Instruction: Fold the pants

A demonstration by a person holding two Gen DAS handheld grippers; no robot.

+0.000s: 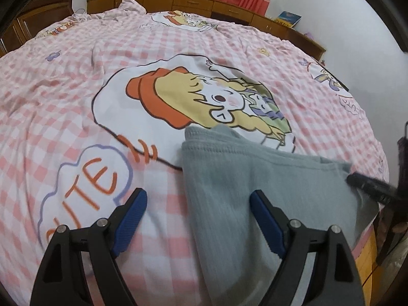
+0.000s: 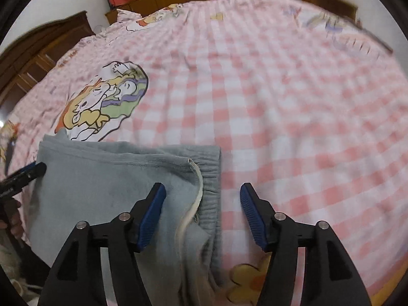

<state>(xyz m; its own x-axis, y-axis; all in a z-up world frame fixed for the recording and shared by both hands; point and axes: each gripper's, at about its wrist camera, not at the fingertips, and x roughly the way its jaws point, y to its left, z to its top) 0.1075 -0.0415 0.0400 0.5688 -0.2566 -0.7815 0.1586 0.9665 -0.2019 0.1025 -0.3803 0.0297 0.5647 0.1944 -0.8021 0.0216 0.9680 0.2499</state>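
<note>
Folded grey-blue knit pants (image 1: 255,178) on pink-checked cartoon-print bed cover (image 1: 76,102).
Left gripper (image 1: 197,204) and right gripper (image 2: 202,201) above pants, jaws apart, empty.

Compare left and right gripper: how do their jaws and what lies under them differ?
The left gripper stands wider than the right gripper. The left straddles the edge of the grey pants where the fabric lies smooth; the right straddles the waistband edge, with a pale drawstring between its fingers. Both are open, gripping nothing, above the pink checked bedspread.
</note>
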